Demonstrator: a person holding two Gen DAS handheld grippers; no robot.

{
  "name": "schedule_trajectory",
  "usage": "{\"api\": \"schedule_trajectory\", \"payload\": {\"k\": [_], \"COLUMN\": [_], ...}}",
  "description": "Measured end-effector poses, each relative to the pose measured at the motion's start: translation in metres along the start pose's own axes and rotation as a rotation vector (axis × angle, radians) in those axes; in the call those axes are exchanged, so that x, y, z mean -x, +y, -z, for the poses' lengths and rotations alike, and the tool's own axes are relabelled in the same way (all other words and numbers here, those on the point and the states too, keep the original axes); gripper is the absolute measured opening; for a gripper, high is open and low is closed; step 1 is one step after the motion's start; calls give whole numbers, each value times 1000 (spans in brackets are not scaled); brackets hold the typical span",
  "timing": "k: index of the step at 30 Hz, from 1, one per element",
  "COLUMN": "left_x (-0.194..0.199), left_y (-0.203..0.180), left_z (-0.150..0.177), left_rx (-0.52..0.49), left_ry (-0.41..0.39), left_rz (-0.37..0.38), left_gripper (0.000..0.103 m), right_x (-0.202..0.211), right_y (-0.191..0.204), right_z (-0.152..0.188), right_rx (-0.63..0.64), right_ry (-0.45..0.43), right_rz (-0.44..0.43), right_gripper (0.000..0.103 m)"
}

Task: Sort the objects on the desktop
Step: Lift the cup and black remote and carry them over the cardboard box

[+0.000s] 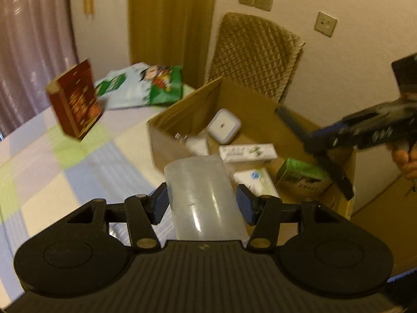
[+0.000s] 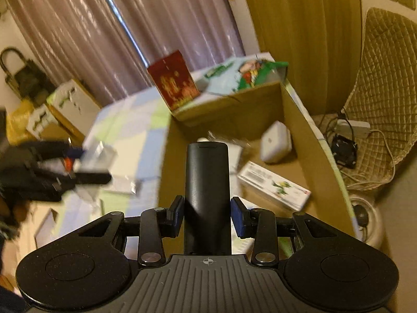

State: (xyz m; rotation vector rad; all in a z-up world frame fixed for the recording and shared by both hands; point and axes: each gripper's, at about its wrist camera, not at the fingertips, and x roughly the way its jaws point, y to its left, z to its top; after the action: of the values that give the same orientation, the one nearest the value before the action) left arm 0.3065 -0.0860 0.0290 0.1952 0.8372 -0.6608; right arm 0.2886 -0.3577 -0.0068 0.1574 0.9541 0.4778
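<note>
My left gripper [image 1: 202, 203] is shut on a translucent plastic cup [image 1: 203, 193], held above the near left edge of an open cardboard box [image 1: 182, 120]. My right gripper [image 2: 207, 215] is shut on a black remote control [image 2: 207, 182], held over the same box [image 2: 299, 120]; it also shows in the left wrist view [image 1: 365, 133] at the right. Inside the box lie a white square device [image 1: 224, 126], a long white carton [image 1: 247, 152], a green carton [image 1: 302, 176] and a white-blue carton [image 1: 256, 184].
A red box [image 1: 75, 99] stands on the checked tablecloth [image 1: 52, 156], with green-white snack bags [image 1: 146, 83] behind it. A woven chair [image 1: 255, 54] stands behind the cardboard box. Cables and a power strip [image 2: 349, 135] lie on the floor at the right.
</note>
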Motion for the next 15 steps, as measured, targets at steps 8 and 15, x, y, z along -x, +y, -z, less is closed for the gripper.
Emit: {"api": "schedule_trajectory", "payload": {"k": [8, 15], "left_x": [-27, -44], "left_y": [-24, -29], "left_z": [-35, -49], "left_rx": [-19, -5], "left_ry": [-3, 9], "left_rz": [12, -5], "left_gripper": [51, 51], "right_x": [-26, -50], "right_y": [-25, -36], "right_z": [3, 8], "right_rx": [76, 195], "right_ry": [102, 187], "right_rz": [-7, -22], "right_gripper": [37, 37]}}
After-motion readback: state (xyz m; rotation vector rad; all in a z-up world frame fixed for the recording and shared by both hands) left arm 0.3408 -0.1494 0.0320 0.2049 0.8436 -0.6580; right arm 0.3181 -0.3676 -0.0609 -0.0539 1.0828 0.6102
